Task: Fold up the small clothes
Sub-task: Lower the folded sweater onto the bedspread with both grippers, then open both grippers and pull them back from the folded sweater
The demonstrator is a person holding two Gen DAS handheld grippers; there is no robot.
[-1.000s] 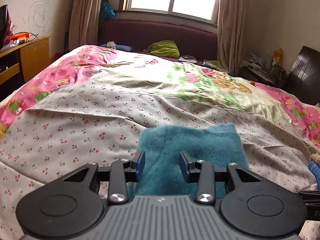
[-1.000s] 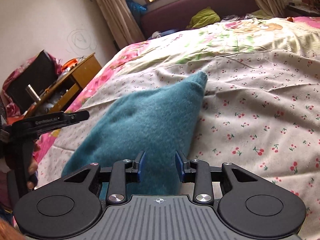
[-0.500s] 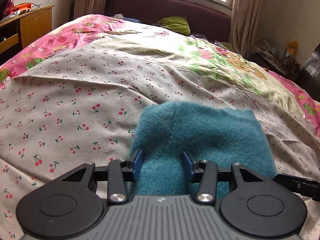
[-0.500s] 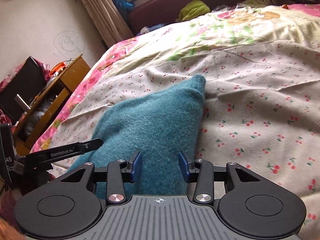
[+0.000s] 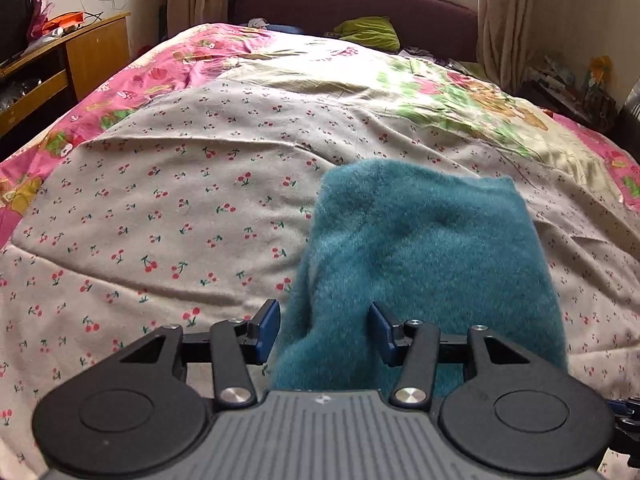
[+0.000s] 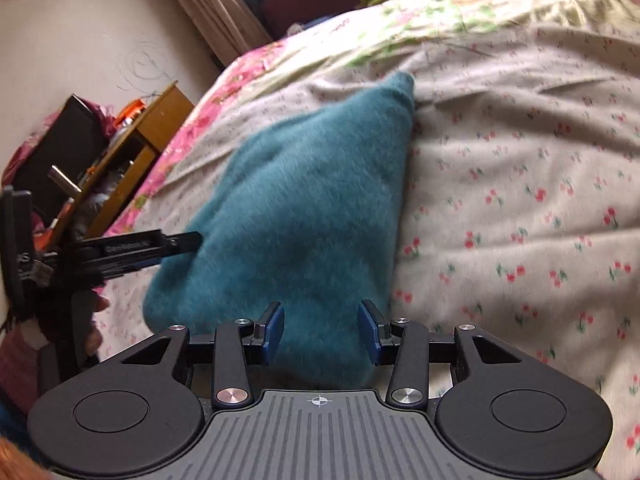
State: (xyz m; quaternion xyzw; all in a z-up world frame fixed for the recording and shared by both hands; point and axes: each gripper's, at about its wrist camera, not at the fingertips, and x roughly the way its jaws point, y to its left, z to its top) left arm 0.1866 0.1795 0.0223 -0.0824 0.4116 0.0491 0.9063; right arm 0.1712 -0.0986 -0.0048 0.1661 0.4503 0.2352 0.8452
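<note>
A fuzzy teal garment [image 5: 432, 248] lies on the cherry-print bedspread [image 5: 180, 208]; it also shows in the right wrist view [image 6: 304, 208]. My left gripper [image 5: 324, 332] has its jaws apart, with the garment's near left edge bunched between them. My right gripper [image 6: 321, 330] also has its jaws apart around the garment's near right edge. The cloth looks lifted and humped toward both grippers, but whether the pads press it is unclear. The left gripper's body [image 6: 132, 250] shows at the garment's left side in the right wrist view.
A wooden desk [image 5: 80, 56] with clutter stands left of the bed. A dark red headboard [image 5: 360, 0] and a green cushion [image 5: 370, 32] are at the far end under the window. Clutter sits by the right wall [image 5: 576, 84].
Both grippers have moved forward and lifted the garment's near edge; the cloth now humps up and its far edge has shifted toward the bed's middle. The jaws stayed similarly spread.
</note>
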